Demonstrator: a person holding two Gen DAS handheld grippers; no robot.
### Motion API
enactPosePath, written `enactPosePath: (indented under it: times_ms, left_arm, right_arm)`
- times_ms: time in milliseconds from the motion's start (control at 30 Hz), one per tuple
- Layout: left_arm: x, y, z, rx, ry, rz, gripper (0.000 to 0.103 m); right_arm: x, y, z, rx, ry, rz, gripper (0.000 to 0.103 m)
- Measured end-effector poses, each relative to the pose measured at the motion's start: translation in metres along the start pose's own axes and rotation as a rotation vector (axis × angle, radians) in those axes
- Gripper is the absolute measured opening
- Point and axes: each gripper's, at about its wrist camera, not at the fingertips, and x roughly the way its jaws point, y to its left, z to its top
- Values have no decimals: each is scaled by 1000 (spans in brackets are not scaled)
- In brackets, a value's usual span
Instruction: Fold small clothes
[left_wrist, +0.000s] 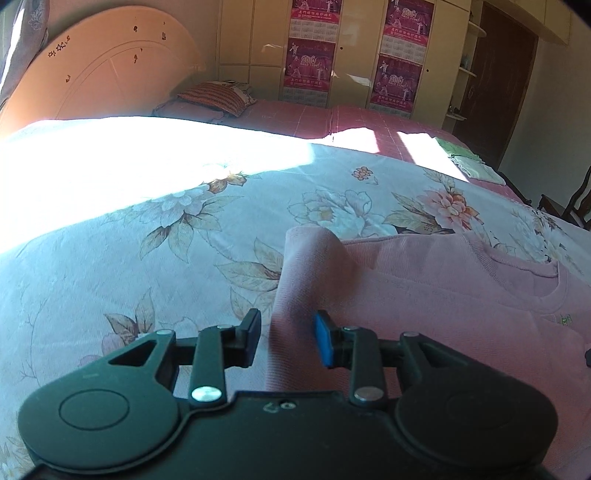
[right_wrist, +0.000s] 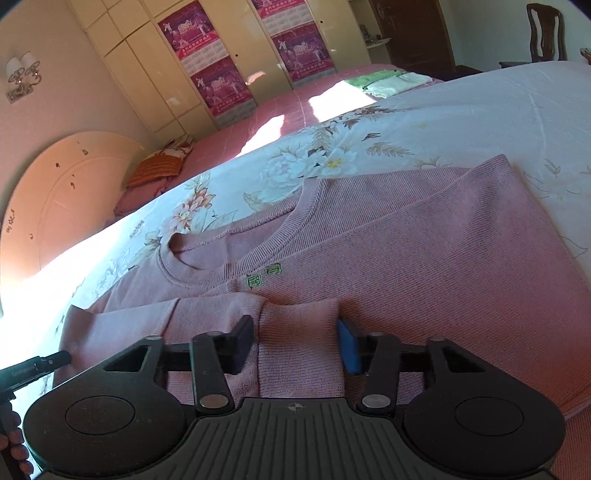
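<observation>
Lying spread on the floral bedsheet (left_wrist: 155, 236) is a pink knit sweater (right_wrist: 424, 258), its ribbed neckline (right_wrist: 207, 273) turned toward the left in the right wrist view and two small green marks (right_wrist: 264, 275) stitched just below the collar. One sleeve (right_wrist: 155, 325) is folded across the body near the grippers.

The left gripper (left_wrist: 286, 338) has a raised band of the pink sleeve (left_wrist: 306, 273) running up between its fingers — the black pad (left_wrist: 249, 338) on the left stands just clear of the cloth, the blue pad (left_wrist: 323, 341) on the right sits at its edge, so whether it actually pinches the fabric I cannot tell.

The right gripper (right_wrist: 293, 341) has a hump of the same knit (right_wrist: 299, 332) bunched between its pads; the blue one (right_wrist: 349, 345) touches the cloth and the dark one (right_wrist: 242, 343) sits right at the fold — it looks clenched on the sweater.

At the far side of the bed, on the pink cover (right_wrist: 295, 107), lies a folded green and white stack (right_wrist: 388, 81). Beyond it stand cream wardrobe doors (left_wrist: 258, 44) with magenta calendars (left_wrist: 310, 44), and a striped pillow (left_wrist: 218, 98) rests by the curved headboard (left_wrist: 110, 74).
</observation>
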Motion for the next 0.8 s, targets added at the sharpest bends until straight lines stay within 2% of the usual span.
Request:
enactPosePath:
  times_ms: [133, 200, 267, 333, 400, 467, 500, 533, 633, 800]
  left_arm:
    - [6, 0, 4, -3, 0, -8, 33]
    - [6, 1, 6, -8, -1, -13, 34]
    - [7, 2, 7, -19, -2, -19, 34]
    - [11, 1, 7, -20, 4, -16, 35]
    - [16, 1, 7, -24, 8, -11, 39]
    - [17, 2, 9, -37, 5, -8, 41]
    - [16, 3, 10, -44, 4, -8, 40]
    - [14, 5, 12, -57, 0, -12, 41]
    - [12, 7, 13, -52, -12, -4, 44]
    - [16, 6, 13, -48, -3, 4, 46]
  right_arm:
    - [-1, 1, -2, -42, -10, -8, 9]
    - [-15, 5, -6, -60, -86, -23, 8]
    - [-28, 9, -14, -108, -166, -80, 7]
    - [-23, 10, -22, -139, -149, -118, 7]
    - [-12, 4, -27, -116, -120, -142, 4]
    - [-11, -1, -27, -109, -136, -178, 4]
    - [-10, -2, -26, -116, -135, -204, 0]
    - [-9, -7, -23, -100, -120, -199, 0]
    - [-14, -19, -13, -6, -92, -81, 0]
    - [-10, -24, -3, 75, -63, 3, 4]
